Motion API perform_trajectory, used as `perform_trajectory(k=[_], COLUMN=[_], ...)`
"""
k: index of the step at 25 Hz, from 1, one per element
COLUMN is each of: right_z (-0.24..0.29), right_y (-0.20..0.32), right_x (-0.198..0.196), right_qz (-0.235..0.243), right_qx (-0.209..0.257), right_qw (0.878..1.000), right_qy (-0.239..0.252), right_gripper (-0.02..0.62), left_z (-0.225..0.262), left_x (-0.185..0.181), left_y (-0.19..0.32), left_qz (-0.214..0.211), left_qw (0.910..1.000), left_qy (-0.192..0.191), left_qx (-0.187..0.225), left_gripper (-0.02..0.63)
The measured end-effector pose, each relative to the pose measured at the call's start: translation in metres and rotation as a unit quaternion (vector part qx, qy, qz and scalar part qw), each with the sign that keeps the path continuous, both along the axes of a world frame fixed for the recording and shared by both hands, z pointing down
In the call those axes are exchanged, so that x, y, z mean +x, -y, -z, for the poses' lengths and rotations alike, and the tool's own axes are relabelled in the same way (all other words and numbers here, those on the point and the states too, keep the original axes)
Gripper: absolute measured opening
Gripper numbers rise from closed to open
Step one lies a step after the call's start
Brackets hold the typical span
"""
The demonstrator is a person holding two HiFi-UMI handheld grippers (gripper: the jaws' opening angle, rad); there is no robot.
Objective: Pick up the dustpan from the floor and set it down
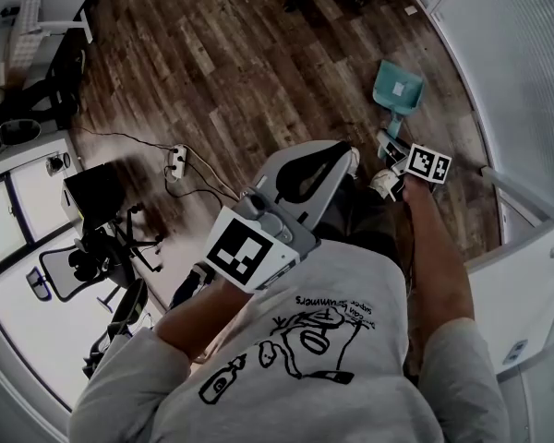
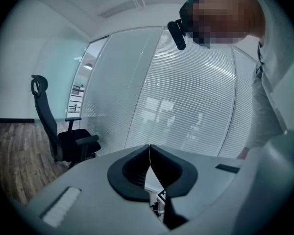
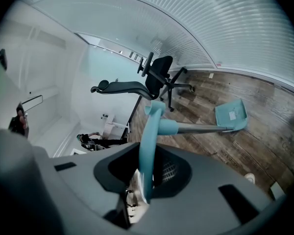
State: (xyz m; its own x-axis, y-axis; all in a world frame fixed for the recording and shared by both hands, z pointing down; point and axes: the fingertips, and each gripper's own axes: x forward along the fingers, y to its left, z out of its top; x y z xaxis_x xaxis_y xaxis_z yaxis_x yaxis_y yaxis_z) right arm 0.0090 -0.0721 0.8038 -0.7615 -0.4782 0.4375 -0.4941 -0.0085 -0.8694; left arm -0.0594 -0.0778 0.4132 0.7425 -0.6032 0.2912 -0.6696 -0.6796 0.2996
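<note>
In the right gripper view, the lower handle end of the teal plastic long-handled dustpan is lying out of sight between the jaws of the grey right gripper, and a small dark shape far behind, possibly a seated person, is showing too small to tell. In the head view, that gripper's jaws are hiding behind its black-and-white marker cube.

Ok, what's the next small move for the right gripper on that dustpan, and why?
Probably raise the right gripper a little, straight up. Its jaws look closed on the teal handle, while the dustpan seems to lie on the wood floor near the glass wall. A short lift would test the grip before carrying it anywhere.
</note>
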Motion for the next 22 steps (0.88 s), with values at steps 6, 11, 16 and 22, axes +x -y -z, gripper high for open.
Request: perform_trajectory(k=[6, 11, 16, 22], right_z=[0.004, 0.011, 0.018, 0.032], right_y=[0.002, 0.006, 0.008, 0.011], right_x=[0.007, 0.014, 0.020, 0.029], right_qz=[-0.001, -0.008, -0.009, -0.014], right_qx=[0.003, 0.012, 0.016, 0.022], right_qw=[1.000, 1.000, 1.000, 1.000], right_qy=[-0.002, -0.002, -0.003, 0.002], right_gripper=[0.052, 0.052, 0.052, 0.052], left_z=[0.001, 0.005, 0.009, 0.019], left_x=[0.004, 0.006, 0.008, 0.014], left_y=[-0.003, -0.005, -0.007, -0.008], left_qz=[-0.005, -0.003, -0.004, -0.004], left_qw=[1.0000, 1.0000, 0.9999, 0.9998], left_qy=[-0.001, -0.005, -0.005, -0.012], left_qx=[0.002, 0.005, 0.011, 0.018], left_gripper=[0.002, 0.002, 0.002, 0.002])
